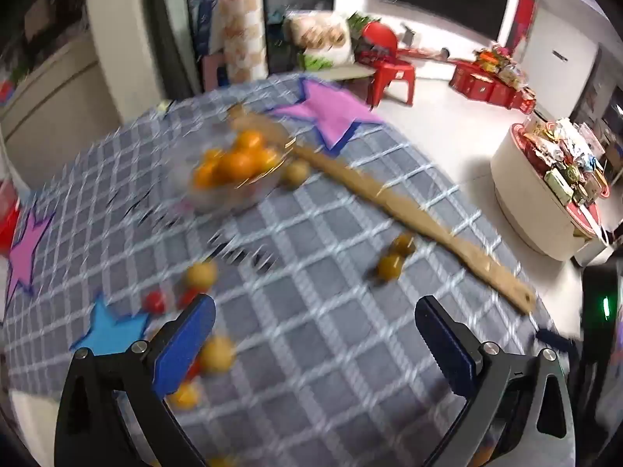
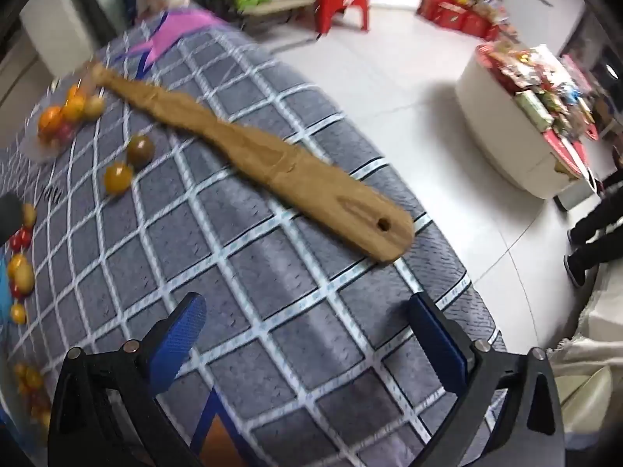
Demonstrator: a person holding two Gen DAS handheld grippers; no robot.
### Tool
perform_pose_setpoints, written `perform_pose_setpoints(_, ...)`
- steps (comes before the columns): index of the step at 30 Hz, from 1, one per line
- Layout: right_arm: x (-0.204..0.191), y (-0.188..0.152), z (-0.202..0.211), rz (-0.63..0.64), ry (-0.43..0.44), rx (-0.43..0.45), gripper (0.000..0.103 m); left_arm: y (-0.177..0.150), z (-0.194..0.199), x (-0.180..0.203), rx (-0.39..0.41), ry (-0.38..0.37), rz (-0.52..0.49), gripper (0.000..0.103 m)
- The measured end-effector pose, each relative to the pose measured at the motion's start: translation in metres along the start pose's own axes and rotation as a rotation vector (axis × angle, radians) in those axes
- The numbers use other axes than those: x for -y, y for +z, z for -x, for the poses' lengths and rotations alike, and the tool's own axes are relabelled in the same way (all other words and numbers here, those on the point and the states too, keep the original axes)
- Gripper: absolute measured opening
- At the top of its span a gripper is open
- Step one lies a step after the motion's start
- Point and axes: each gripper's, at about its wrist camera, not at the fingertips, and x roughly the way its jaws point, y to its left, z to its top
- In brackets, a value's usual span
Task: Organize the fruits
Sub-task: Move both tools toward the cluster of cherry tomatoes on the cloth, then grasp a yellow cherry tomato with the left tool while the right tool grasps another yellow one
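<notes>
The left gripper (image 1: pixel 313 330) is being held with fingers spread wide and nothing between them, over bare checked tablecloth (image 1: pixel 311 350). Small yellow and red fruits (image 1: pixel 216 354) are lying scattered just left of its near finger; two darker ones (image 1: pixel 395 258) are lying ahead. Farther off, oranges are being held in what looks like a clear bowl (image 1: pixel 233 171), though blur is obscuring it. The right gripper (image 2: pixel 307 325) is likewise being held open and empty, near the table's right edge, behind a long wooden paddle (image 2: pixel 253 148).

No legible text, labels or numbers — all print too blurred to read.
</notes>
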Motion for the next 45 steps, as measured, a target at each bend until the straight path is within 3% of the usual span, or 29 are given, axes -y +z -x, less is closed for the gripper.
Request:
perform_pose_setpoints(4, -0.023, -0.004, 0.025, 0.077, 0.03, -0.004, 0.103, -0.025, 0.018, -0.035, -0.089, 0.103, -0.009, 0.103)
perform_pose_setpoints(9, -0.059, -0.013, 0.056, 0.141, 0.087, -0.032, 0.103, -0.058, 0.029, -0.079, -0.21, 0.17, 0.021, 0.103)
perform_pose_setpoints(14, -0.08, -0.021, 0.07, 0.18, 0.14, -0.108, 0.102, -0.07, 0.036, -0.106, -0.274, 0.202, 0.092, 0.103)
perform_pose_setpoints(19, -0.093, -0.025, 0.075, 0.193, 0.147, -0.147, 0.103, -0.07, 0.039, -0.123, -0.287, 0.197, 0.134, 0.103)
perform_pose_setpoints(35, -0.108, -0.013, 0.067, 0.285, 0.136, -0.195, 0.102, -0.06, 0.029, -0.114, -0.311, 0.172, 0.128, 0.103)
perform_pose_setpoints(45, -0.102, 0.007, 0.051, 0.226, 0.165, -0.197, 0.102, -0.055, 0.012, -0.111, -0.312, 0.177, 0.129, 0.103)
